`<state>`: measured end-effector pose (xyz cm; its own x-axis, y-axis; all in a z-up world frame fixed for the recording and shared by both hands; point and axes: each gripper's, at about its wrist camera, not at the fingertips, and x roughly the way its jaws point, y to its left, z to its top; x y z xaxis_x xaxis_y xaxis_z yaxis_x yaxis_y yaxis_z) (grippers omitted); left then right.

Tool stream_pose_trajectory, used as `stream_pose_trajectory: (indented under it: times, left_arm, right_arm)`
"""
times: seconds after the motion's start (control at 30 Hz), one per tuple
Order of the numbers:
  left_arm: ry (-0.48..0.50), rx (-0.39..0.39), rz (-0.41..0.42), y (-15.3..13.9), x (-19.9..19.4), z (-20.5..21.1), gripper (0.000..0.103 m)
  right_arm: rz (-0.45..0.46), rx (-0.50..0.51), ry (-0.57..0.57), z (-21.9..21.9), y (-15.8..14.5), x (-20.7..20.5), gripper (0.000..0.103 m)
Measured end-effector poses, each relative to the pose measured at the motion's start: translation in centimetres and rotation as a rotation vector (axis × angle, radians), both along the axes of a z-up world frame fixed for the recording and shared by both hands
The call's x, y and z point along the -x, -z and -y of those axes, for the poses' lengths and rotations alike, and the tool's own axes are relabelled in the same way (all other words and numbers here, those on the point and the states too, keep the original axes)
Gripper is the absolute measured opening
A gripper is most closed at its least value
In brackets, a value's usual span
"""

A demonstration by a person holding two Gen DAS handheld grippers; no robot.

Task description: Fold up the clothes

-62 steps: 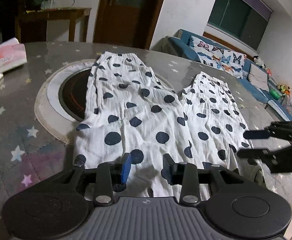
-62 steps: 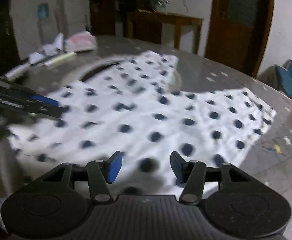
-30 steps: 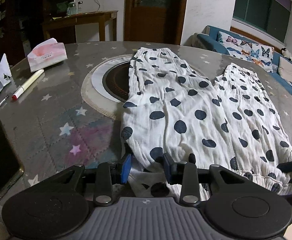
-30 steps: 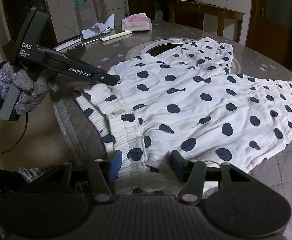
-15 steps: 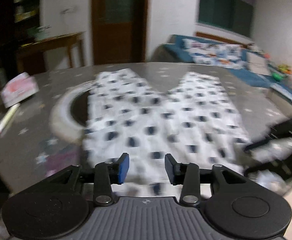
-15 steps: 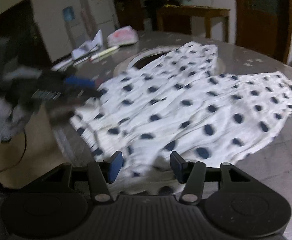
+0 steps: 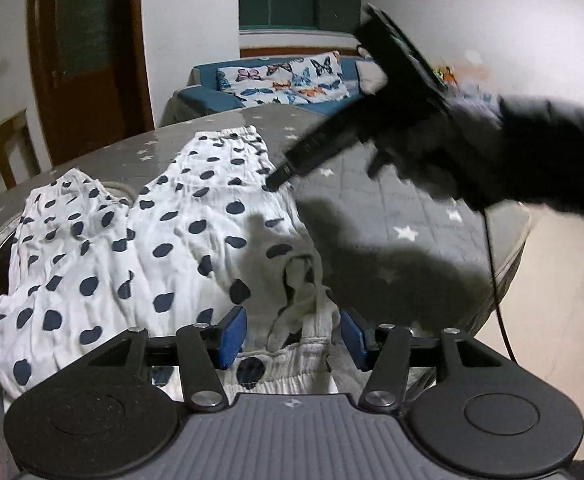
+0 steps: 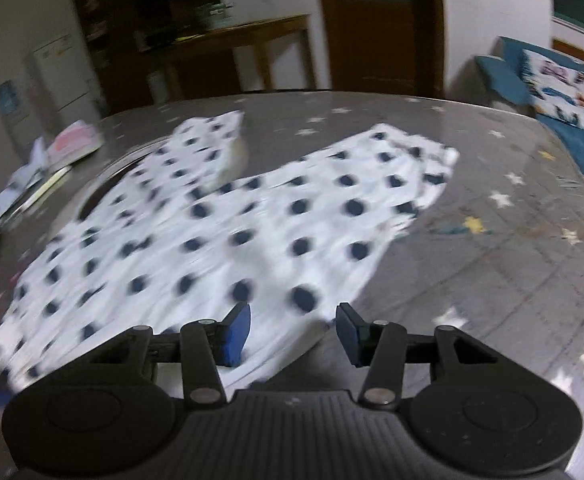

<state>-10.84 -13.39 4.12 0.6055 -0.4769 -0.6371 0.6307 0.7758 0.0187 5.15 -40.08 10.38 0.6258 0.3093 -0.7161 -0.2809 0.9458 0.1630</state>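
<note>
We see one pair of white trousers [image 7: 152,248] with dark dots, spread wrinkled across the table [image 7: 392,208], filling the centre-left. Our left gripper [image 7: 292,336] is opening around the bunched waistband. Our right gripper [image 8: 292,334], closing, pinches nothing; only the left view shows it from outside, upper right.

Home living room: sofa [image 7: 284,80], wooden door [image 7: 88,56].

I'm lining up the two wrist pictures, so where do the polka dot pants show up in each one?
Left wrist: the polka dot pants fill the left and centre, waistband bunched between the left gripper pads.
Right wrist: the pants are spread across the left and centre, blurred, one edge reaching between the right gripper pads.
Shared landmark: the blue sofa with butterfly cushions.
</note>
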Motion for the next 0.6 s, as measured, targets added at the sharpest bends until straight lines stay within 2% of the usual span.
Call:
stream_pose_trajectory:
  times: [0.2, 0.23, 0.3, 0.33, 0.4, 0.47, 0.6]
  left_arm:
    - [0.019, -0.047, -0.002, 1.7, -0.7, 1.4, 0.054]
    - [0.019, -0.049, -0.001, 1.8, -0.8, 1.4, 0.051]
    - [0.015, -0.05, -0.007, 2.0, -1.2, 1.4, 0.038]
    - [0.012, -0.042, -0.015, 2.0, -1.4, 1.3, 0.034]
    - [0.008, -0.02, -0.032, 1.9, -2.0, 0.9, 0.018]
    - [0.007, 0.009, -0.048, 1.6, -2.4, 0.5, 0.013]
    - [0.007, 0.059, -0.059, 0.5, -2.8, -0.3, 0.012]
  right_arm:
    - [0.006, -0.015, 0.119, 2.2, 0.7, -4.6, 0.046]
    - [0.008, -0.017, 0.14, 2.6, 0.9, -5.6, 0.044]
    - [0.014, -0.017, 0.176, 3.1, 1.1, -7.5, 0.044]
    - [0.017, -0.017, 0.193, 3.4, 1.2, -8.5, 0.043]
    - [0.023, -0.015, 0.227, 3.8, 1.5, -10.4, 0.043]
    - [0.024, -0.015, 0.263, 4.3, 1.9, -12.2, 0.042]
    - [0.02, -0.009, 0.322, 5.0, 2.7, -15.2, 0.042]
